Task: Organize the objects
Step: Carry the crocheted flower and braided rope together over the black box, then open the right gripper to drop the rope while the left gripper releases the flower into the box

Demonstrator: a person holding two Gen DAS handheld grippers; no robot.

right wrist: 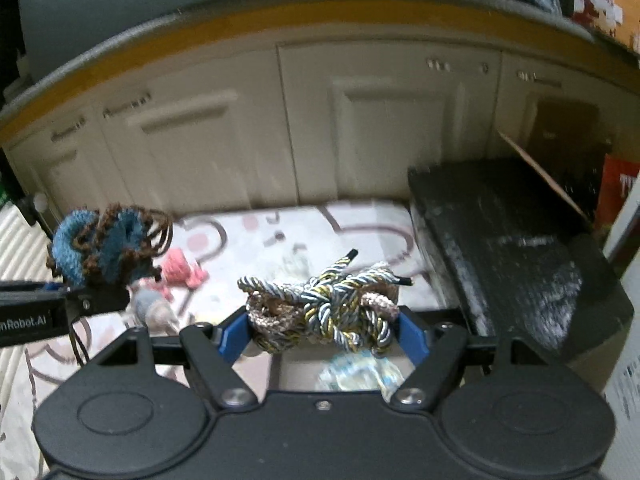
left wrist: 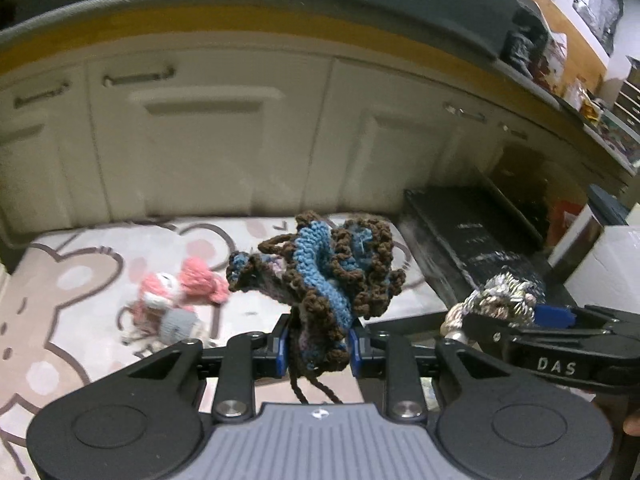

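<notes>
The left gripper (left wrist: 316, 350) has its fingers closed tight on a blue-and-brown crocheted piece (left wrist: 320, 276), which bunches up above the pads with loose yarn tails hanging below. The right gripper (right wrist: 324, 330) has its fingers spread wide yet pressed against both sides of a knotted bundle of metallic cord (right wrist: 320, 304), so the bundle fills the gap between them. Both loads are in the air over a patterned floor mat (left wrist: 72, 280), in front of pale cabinet doors (left wrist: 208, 140). A pink knitted toy (left wrist: 176, 292) and a small grey one lie on the mat towards its left side; a black box (right wrist: 516, 252) sits at the mat's right edge.

The risks, as I judge them: the dangling yarn could snag on the fingers or the other gripper, which sits just beside it. The cord bundle is held only across its bulk, so a loop could slip free and let the knot sag or drop.
</notes>
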